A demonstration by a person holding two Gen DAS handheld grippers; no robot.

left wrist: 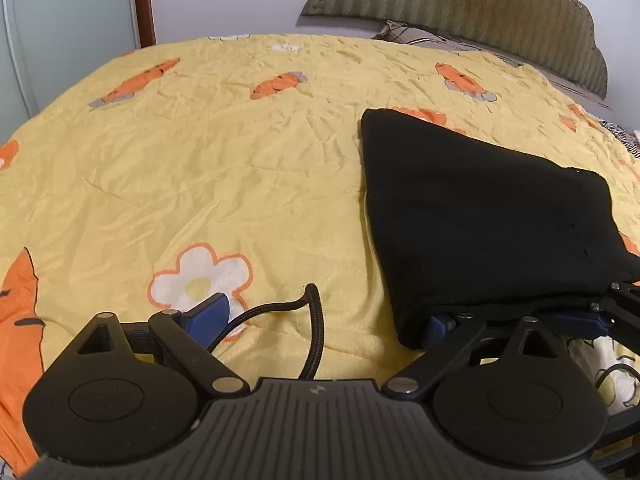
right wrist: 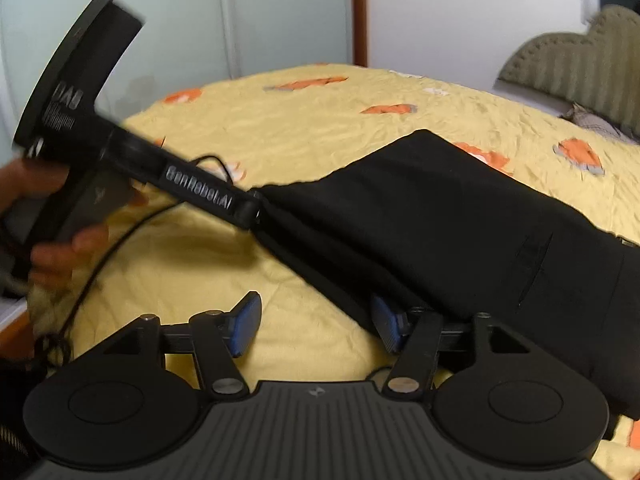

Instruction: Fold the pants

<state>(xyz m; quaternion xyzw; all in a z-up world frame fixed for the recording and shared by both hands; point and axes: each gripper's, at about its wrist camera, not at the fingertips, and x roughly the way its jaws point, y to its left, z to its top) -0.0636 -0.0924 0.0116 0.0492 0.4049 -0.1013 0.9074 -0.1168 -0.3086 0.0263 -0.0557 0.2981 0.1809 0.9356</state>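
The black pants lie folded into a thick pad on the right side of the yellow carrot-print bed cover. My left gripper stands open at their near left corner. Its left pad rests on the cover, and its right pad is tucked under the pants' edge. In the right wrist view the pants stretch from centre to right. My right gripper is open at their near edge, with its right pad under the fabric and bare cover between the pads. The left gripper appears blurred, its tip at the pants' left end.
A person's hand holds the left gripper at the left. A black cable trails over the cover. An olive quilted headboard and a pillow stand at the far right. Pale wardrobe doors lie behind the bed.
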